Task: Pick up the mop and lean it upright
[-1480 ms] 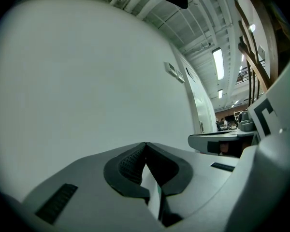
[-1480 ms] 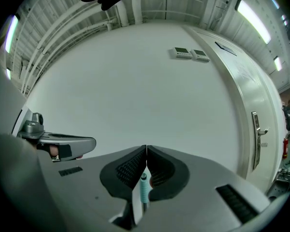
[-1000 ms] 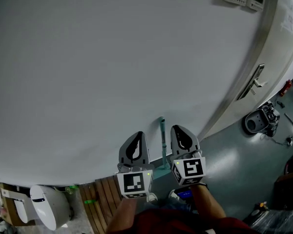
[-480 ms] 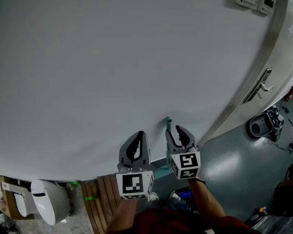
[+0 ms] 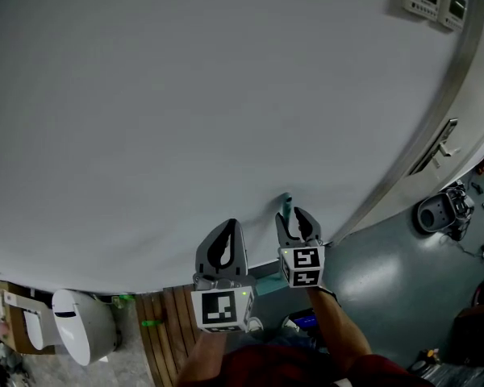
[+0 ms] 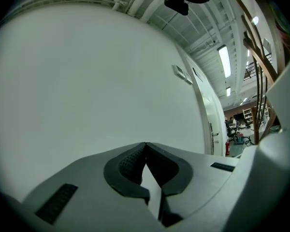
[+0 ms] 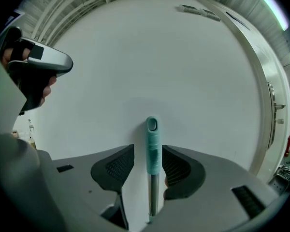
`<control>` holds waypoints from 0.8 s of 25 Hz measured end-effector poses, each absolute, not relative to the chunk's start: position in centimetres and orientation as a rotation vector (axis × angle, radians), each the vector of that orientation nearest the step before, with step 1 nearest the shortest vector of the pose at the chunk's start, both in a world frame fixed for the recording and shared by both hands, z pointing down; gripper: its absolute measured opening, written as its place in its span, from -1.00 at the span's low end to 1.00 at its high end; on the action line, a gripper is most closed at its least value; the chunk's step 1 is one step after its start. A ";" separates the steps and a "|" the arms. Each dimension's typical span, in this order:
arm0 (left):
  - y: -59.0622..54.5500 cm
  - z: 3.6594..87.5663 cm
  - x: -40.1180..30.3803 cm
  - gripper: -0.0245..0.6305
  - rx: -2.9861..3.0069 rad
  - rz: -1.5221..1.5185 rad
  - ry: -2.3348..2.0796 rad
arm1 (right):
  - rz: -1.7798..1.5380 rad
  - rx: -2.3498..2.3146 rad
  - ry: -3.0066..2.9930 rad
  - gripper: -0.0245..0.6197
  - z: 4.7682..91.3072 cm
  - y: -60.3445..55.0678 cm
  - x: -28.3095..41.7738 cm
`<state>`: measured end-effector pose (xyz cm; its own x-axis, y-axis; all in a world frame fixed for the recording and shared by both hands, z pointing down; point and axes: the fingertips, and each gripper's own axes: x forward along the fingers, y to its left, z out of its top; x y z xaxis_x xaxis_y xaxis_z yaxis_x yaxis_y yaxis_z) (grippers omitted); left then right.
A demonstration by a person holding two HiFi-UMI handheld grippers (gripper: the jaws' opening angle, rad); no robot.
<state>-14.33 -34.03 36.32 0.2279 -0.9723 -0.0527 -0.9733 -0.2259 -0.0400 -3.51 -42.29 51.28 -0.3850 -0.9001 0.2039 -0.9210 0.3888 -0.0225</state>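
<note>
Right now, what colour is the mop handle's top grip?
The mop handle's grip is teal; the right gripper view shows it best.

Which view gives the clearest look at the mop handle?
Right gripper view: the teal-capped mop handle stands against the wall, ungripped, between the jaws of the right gripper, which have just been opening. The head view shows only its tip. The left gripper view shows none of it.

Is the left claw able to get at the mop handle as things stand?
Probably yes: the mop handle leans on the wall beside the left claw with nothing between them. However, its jaws are shut, and the right claw, jaws just opening, straddles the handle's top.
</note>
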 end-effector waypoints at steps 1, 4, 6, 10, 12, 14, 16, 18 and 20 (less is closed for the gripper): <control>-34.0 36.2 -14.5 -0.88 -2.407 0.035 1.915 | 0.204 1.642 -2.479 -0.38 51.5 -42.3 -3.5; -33.8 35.9 -14.7 -0.88 -2.402 0.069 1.922 | 0.216 1.642 -2.470 -0.38 52.1 -42.6 -3.7; -33.8 36.0 -14.9 -0.88 -2.397 0.063 1.925 | 0.220 1.643 -2.466 -0.38 52.2 -43.0 -3.8; -33.8 36.1 -15.2 -0.88 -2.392 0.050 1.940 | 0.229 1.645 -2.459 -0.38 52.5 -44.2 -4.0; -33.8 36.0 -15.4 -0.88 -2.390 0.061 1.946 | 0.212 1.660 -2.445 -0.42 52.4 -44.6 -3.9; -33.8 35.9 -15.6 -0.88 -2.387 0.066 1.953 | 0.185 1.682 -2.432 -0.58 52.1 -44.7 -3.8; -33.7 36.0 -15.8 -0.88 -2.383 0.061 1.957 | 0.173 1.693 -2.428 -0.59 52.1 -44.7 -3.7; -33.8 36.1 -15.8 -0.88 -2.378 0.056 1.958 | 0.173 1.697 -2.426 -0.59 52.1 -44.8 -3.7; -33.8 36.1 -15.9 -0.88 -2.375 0.052 1.958 | 0.174 1.693 -2.423 -0.59 52.2 -44.8 -3.6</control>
